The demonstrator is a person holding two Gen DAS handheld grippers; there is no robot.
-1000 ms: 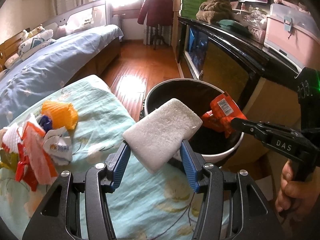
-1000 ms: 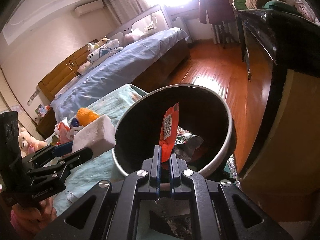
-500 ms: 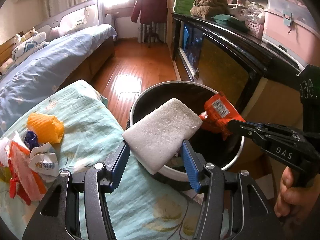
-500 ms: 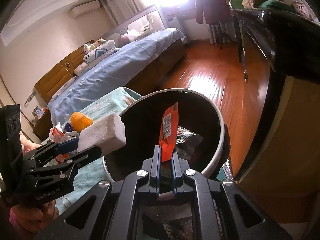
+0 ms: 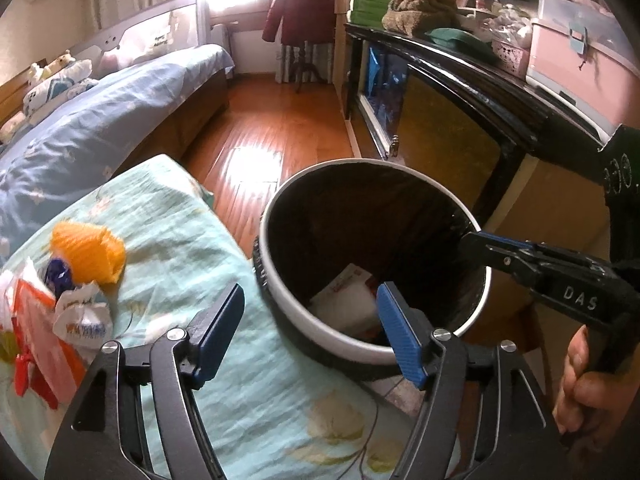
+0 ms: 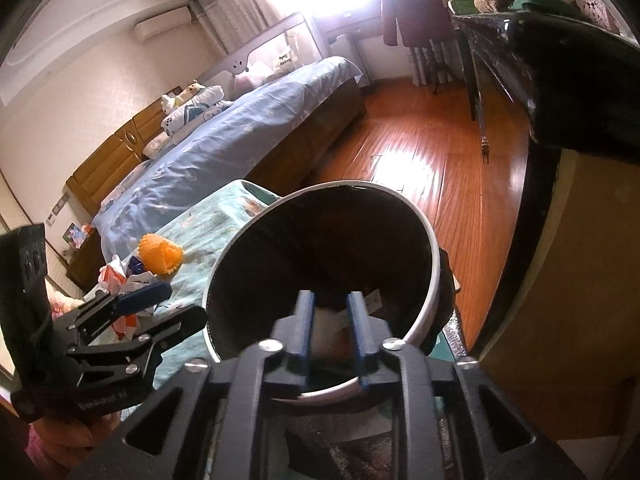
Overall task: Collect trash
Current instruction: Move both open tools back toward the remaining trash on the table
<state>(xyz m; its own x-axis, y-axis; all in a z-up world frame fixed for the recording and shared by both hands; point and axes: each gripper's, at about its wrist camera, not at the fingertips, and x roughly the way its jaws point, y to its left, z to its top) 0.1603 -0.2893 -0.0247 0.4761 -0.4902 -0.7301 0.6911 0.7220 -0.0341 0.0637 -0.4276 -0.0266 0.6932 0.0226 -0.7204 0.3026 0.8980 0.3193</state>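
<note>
Our left tool (image 5: 310,330) sits at the bottom centre of its own view with its blue pads spread wide apart and nothing between them. Our right tool (image 6: 330,330) is parted too, a narrower gap, and empty, held just over the near rim of the bin (image 5: 280,292).

Both tools are empty at the mouth of the bin, and trash already lies at its bottom. So we judge the drop step to be done for this pair of items, and the next fetch is in hand.

Inside the bin, at lower centre of the left view, we see a white slab (image 5: 346,304) lying tilted against the near wall. Its long axis runs from the lower left up toward the upper right of the frame. Something orange shows beside it in the right view, too blurred to name.

The remaining trash (image 5: 60,300) lies at the left edge of the left view on the pale green floral cloth (image 5: 248,392). An orange netted wad (image 5: 88,256) lies uppermost, with a crumpled white wrapper (image 5: 82,320) below it and red and white packets at the frame edge.

The next move calls for swinging a tool left, away from the bin, and coming down on one loose piece. We would take the wrapper or the wad first, as they lie nearest and apart from the packets.
</note>
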